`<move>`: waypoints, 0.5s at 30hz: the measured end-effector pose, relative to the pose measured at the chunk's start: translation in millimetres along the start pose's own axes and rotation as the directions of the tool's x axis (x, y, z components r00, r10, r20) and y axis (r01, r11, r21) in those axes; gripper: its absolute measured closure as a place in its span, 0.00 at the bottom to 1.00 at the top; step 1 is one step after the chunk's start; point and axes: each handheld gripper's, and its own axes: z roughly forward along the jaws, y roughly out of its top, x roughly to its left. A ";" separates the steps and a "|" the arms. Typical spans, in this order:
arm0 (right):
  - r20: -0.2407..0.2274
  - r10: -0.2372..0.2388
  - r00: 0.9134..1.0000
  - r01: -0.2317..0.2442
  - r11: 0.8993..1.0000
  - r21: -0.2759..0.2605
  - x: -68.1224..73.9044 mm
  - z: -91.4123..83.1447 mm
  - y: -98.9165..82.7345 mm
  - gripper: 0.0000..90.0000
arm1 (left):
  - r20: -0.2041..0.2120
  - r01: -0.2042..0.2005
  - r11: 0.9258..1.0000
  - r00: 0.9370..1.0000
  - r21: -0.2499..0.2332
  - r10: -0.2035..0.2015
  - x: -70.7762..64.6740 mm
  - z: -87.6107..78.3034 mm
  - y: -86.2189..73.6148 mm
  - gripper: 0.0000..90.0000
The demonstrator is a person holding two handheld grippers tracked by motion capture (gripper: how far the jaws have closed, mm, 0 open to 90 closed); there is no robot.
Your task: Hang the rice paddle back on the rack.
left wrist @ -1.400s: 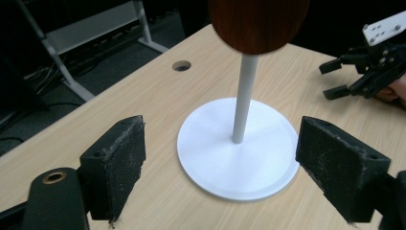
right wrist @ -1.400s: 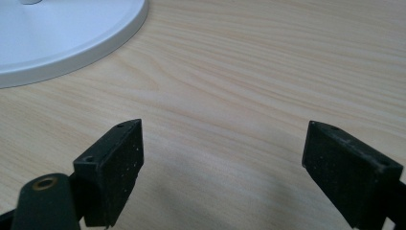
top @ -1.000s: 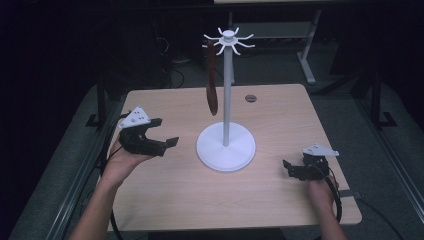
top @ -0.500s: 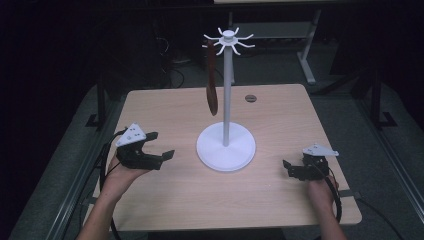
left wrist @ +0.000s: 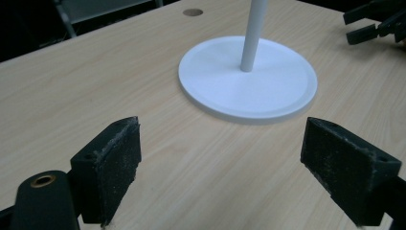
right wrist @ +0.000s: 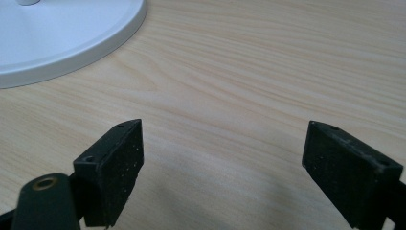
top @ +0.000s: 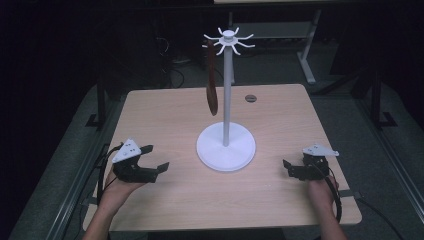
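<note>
Both tools wide, empty: left tool point(top: 156, 167), right tool point(top: 289, 168) low over worktop point(top: 165, 115). Spatula point(top: 212, 85) hangs on stand point(top: 226, 147); approach w/ left tool, grip mid-handle, lift off hook.

1. The table point(top: 165, 115) shows a pale wood-grain top with a smooth, matt finish.
2. The stand point(top: 226, 145) looks like white plastic; its round base has a smooth, faintly satin sheen.
3. The brown strap point(top: 212, 80) hanging from the stand's top looks like leather, dull in finish.
4. The left gripper point(left wrist: 222, 158) and right gripper point(right wrist: 222, 158) carry black pads point(left wrist: 112, 163) with a rough, grainy matt surface.
5. A small dark round insert point(top: 250, 98) sits flush in the tabletop.
</note>
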 end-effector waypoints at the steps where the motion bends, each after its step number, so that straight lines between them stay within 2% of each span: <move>1: 0.001 -0.001 1.000 0.001 1.000 0.000 0.1 0.0 0.0 0.15 | -0.005 -0.004 1.000 1.000 0.005 0.004 0.1 -0.3 -2.6 0.15; 2: 0.001 0.000 1.000 0.000 1.000 0.000 0.1 0.0 0.0 0.15 | -0.007 -0.001 1.000 1.000 -0.003 0.001 -0.4 0.1 -5.3 0.15; 3: 0.001 0.000 1.000 0.000 1.000 0.000 0.1 0.0 0.0 0.15 | -0.009 -0.015 1.000 1.000 0.003 0.015 0.6 -0.5 -7.3 0.15; 5: 0.001 0.001 1.000 -0.001 1.000 -0.002 -0.1 -0.1 -0.1 0.15 | -0.009 0.003 1.000 1.000 -0.002 -0.003 -0.1 -1.0 -11.4 0.15; 8: 0.001 0.001 1.000 -0.001 1.000 -0.002 -0.1 -0.1 0.0 0.15 | -0.010 -0.003 1.000 1.000 -0.010 0.003 0.4 -0.6 -17.1 0.15; 9: 0.001 0.000 1.000 0.000 1.000 -0.001 0.0 -0.1 -0.1 0.15 | -0.012 0.008 1.000 1.000 -0.012 -0.008 -0.1 -0.1 -18.9 0.15; 15: 0.002 0.001 1.000 -0.001 1.000 -0.002 -0.1 -0.1 -0.1 0.15 | -0.015 0.016 1.000 1.000 0.010 -0.016 0.9 6.2 -32.0 0.15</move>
